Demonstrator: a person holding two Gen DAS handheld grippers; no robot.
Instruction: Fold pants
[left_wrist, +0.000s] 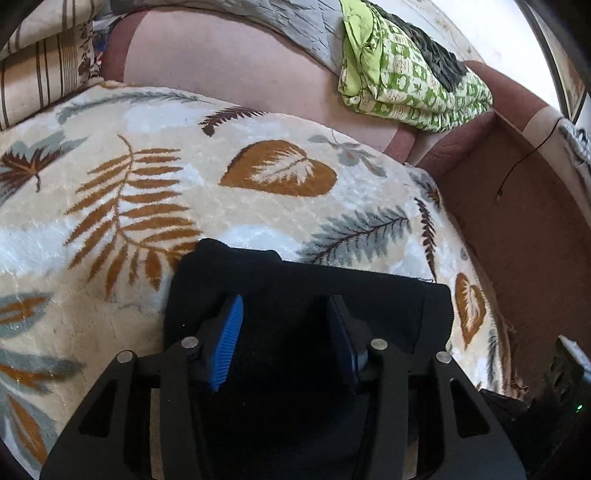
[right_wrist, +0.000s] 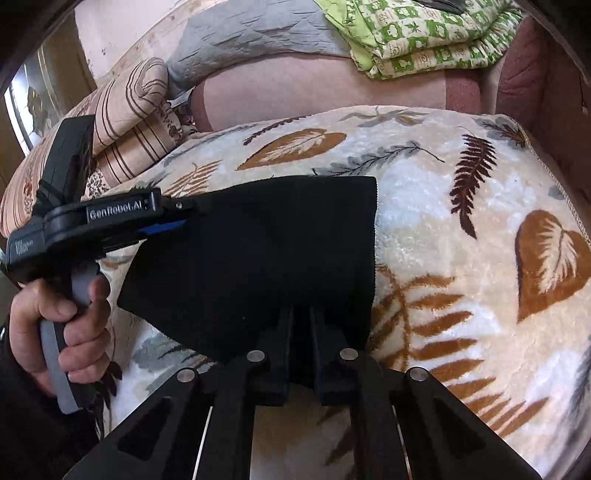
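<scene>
The black pants (right_wrist: 258, 251) lie folded into a compact dark bundle on a cream blanket with leaf prints (right_wrist: 461, 240). My right gripper (right_wrist: 301, 314) is shut on the near edge of the pants. My left gripper (left_wrist: 286, 314) is open, its blue pads (left_wrist: 227, 339) spread apart over the black pants (left_wrist: 314, 280); the fabric lies between and under the fingers. In the right wrist view the left gripper (right_wrist: 184, 221) reaches in from the left at the bundle's left corner, held by a hand.
A folded green patterned quilt (left_wrist: 413, 85) and a grey cover (right_wrist: 251, 37) lie at the back on a pink sofa surface (left_wrist: 229, 62). A striped beige cushion (right_wrist: 133, 122) sits at the left. A brown wooden wall (left_wrist: 517, 229) borders the blanket's right edge.
</scene>
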